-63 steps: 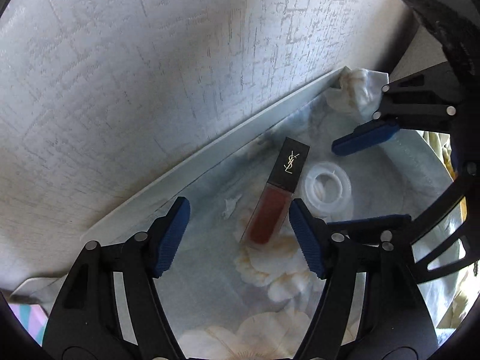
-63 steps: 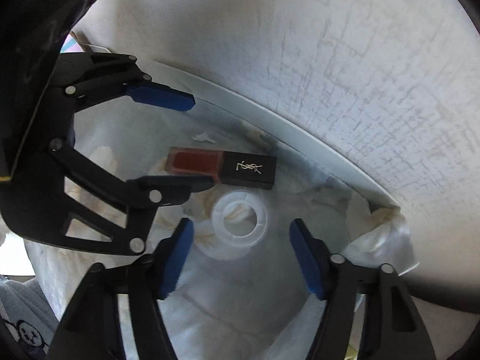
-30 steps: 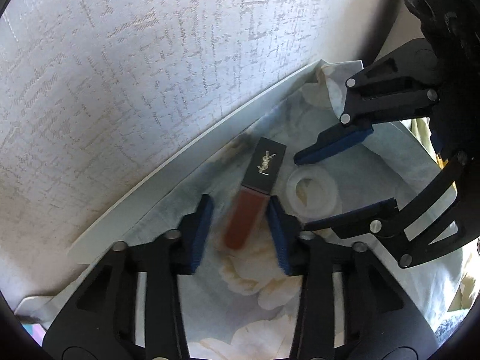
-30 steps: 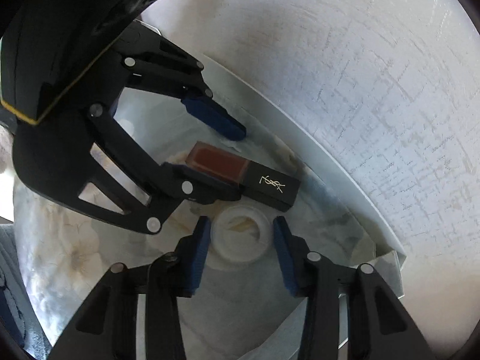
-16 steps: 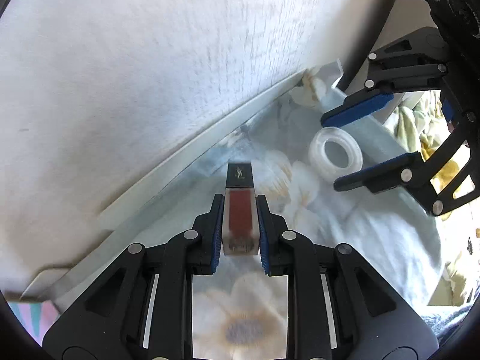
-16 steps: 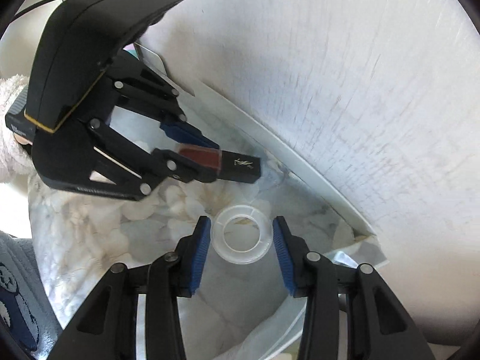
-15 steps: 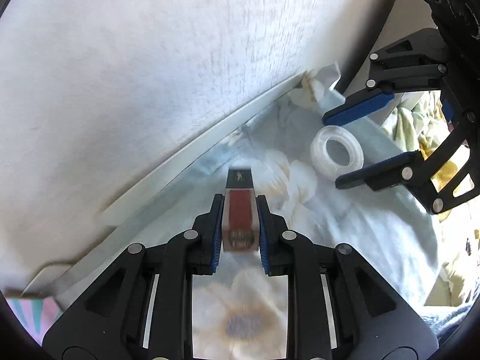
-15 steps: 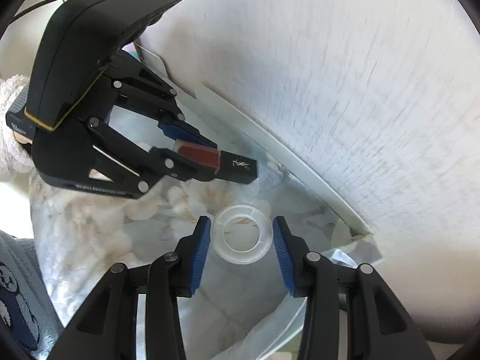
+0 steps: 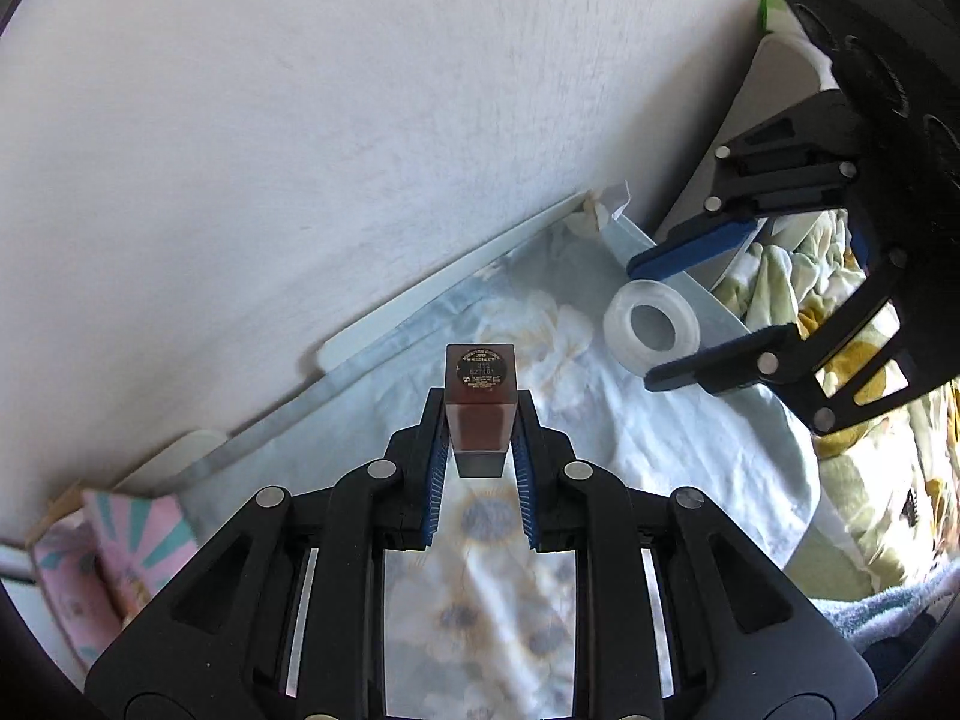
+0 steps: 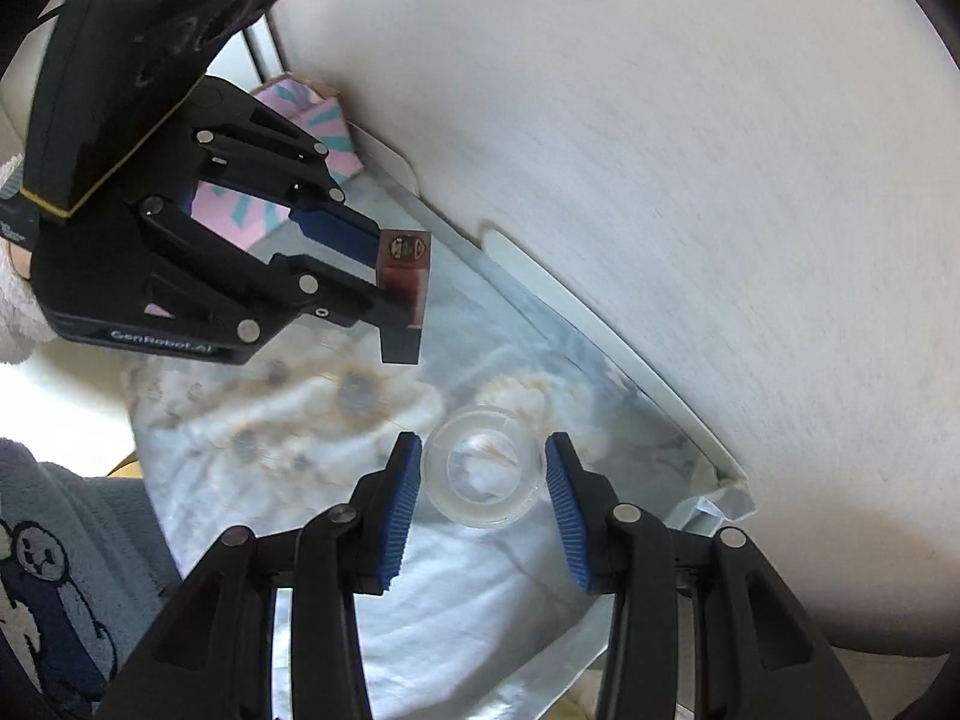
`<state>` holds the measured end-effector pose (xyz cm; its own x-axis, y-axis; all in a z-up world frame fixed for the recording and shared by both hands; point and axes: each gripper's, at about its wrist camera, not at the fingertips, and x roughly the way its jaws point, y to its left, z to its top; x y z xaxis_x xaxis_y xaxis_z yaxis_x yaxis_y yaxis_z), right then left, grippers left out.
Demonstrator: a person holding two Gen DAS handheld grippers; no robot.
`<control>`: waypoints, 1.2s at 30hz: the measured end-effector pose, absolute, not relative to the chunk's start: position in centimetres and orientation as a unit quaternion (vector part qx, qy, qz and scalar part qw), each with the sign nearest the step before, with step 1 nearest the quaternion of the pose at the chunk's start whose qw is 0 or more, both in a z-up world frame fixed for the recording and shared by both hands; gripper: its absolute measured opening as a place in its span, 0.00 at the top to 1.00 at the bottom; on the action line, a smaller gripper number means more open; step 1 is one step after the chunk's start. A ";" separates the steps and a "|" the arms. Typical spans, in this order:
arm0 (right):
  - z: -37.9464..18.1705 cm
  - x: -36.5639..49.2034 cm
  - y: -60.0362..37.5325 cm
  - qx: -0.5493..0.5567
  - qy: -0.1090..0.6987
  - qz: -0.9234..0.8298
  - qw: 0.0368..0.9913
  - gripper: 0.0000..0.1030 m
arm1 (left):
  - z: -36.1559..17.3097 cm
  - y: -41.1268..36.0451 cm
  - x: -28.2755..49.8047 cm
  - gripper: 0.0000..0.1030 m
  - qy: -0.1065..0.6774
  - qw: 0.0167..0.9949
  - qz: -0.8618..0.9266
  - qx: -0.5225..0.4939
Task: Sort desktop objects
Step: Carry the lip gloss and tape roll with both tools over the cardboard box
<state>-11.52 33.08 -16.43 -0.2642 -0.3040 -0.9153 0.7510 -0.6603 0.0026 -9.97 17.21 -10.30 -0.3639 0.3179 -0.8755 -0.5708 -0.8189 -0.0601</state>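
My left gripper [image 9: 480,426] is shut on a dark red lip gloss tube [image 9: 480,408] and holds it in the air above the floral cloth [image 9: 690,450]. The tube's round base label faces the left wrist camera. In the right wrist view the same tube [image 10: 405,282] hangs with its black cap down from the left gripper [image 10: 384,276]. My right gripper [image 10: 480,450] is shut on a clear tape roll [image 10: 480,474], which is also off the cloth. From the left wrist view, the roll [image 9: 651,330] sits between the right gripper's [image 9: 641,324] blue pads.
A white textured wall [image 9: 300,150] runs close behind the cloth-covered table, with a pale edge strip [image 9: 420,300] along it. A pink box with teal rays [image 9: 120,546] stands at the left end. Green and yellow bedding [image 9: 840,312] lies past the right end. A blue-grey sleeve [image 10: 66,540] is nearby.
The left jaws closed on the tube and both grippers rose from the cloth with their objects. The tube has swung so its base faces the left camera.
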 end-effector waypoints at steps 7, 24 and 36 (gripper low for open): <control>-13.4 -11.5 28.6 0.485 0.255 -0.751 0.369 0.62 | -5.6 13.4 -7.4 0.82 0.122 0.242 0.833 -0.482; -11.2 -13.3 9.0 0.422 0.309 -0.705 0.480 0.62 | -0.2 -5.6 -1.1 0.82 0.072 0.071 0.869 -0.484; -15.9 -11.4 -2.7 0.445 0.332 -0.634 0.538 0.62 | -6.8 -12.0 2.8 0.82 -0.002 -0.002 0.849 -0.528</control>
